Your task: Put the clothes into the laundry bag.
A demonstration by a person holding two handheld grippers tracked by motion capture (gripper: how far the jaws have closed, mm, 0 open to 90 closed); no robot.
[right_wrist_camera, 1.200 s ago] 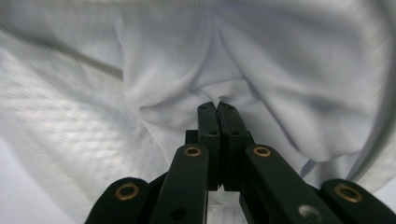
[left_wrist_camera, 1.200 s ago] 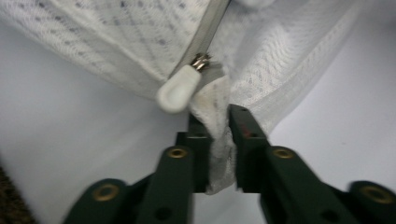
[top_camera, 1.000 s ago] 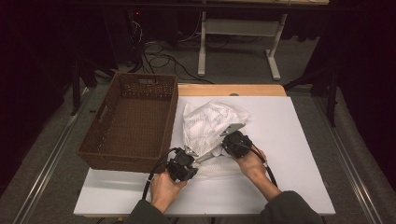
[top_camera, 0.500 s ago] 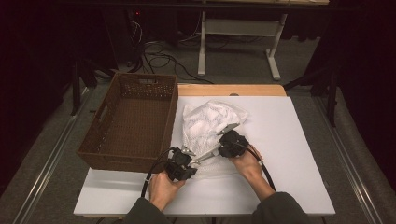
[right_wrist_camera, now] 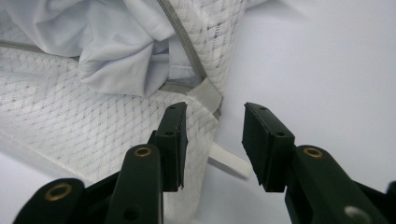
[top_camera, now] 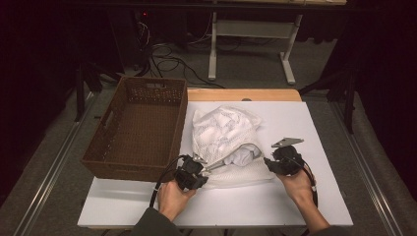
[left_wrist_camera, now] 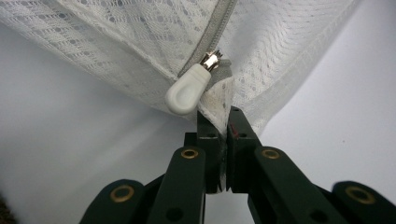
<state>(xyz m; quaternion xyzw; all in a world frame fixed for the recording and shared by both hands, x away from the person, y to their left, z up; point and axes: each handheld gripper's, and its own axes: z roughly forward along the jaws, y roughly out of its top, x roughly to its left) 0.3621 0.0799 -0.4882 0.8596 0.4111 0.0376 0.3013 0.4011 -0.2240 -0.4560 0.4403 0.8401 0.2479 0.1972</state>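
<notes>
- My left gripper [left_wrist_camera: 223, 140] is clamping the corner of the white mesh bag [top_camera: 223, 135] right beside the zipper pull [left_wrist_camera: 187, 92]; jaws pressing together on the fabric
- My right gripper [right_wrist_camera: 215, 140] is sitting just off the bag's other corner; jaws standing apart, nothing between them, having just been closing a little
- Bag is lying on the white table [top_camera: 314, 123], just right of the brown basket [top_camera: 140, 125]; zipper open, white cloth [right_wrist_camera: 116, 56] bulging out
</notes>
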